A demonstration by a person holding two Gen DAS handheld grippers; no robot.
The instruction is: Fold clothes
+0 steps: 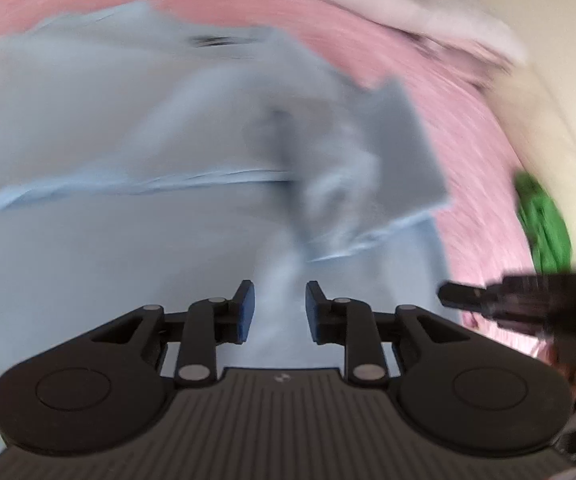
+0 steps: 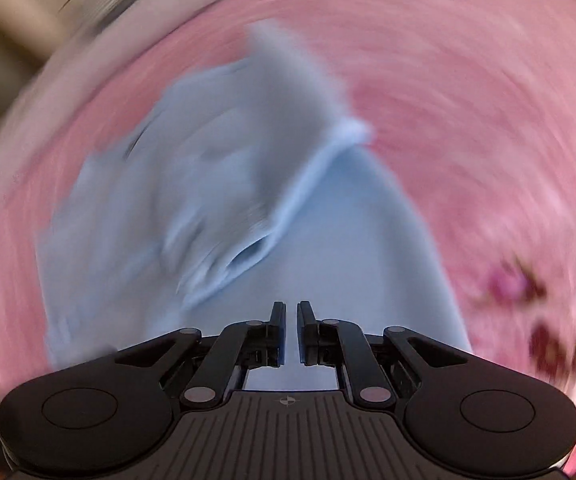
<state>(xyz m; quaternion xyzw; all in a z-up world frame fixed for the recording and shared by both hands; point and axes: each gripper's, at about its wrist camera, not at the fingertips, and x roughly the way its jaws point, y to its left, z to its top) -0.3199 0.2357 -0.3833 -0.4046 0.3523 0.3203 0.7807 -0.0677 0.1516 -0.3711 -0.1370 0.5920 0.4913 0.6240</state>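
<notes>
The left tool (image 1: 275,310) hangs with jaws apart and empty over the light blue garment (image 1: 127,160); the right tool (image 2: 292,334) is nearly closed, holding nothing. The garment lies partly folded on the pink bedspread (image 2: 468,120), so I'd pinch the rumpled flap's hem squarely before carrying it over.

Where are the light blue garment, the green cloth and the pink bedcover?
light blue garment (image 1: 87,120), left wrist view, on its flat upper panel.
green cloth (image 1: 544,224), left wrist view, on its bunched middle.
pink bedcover (image 2: 468,120), right wrist view, on a bare stretch right of the garment.
</notes>
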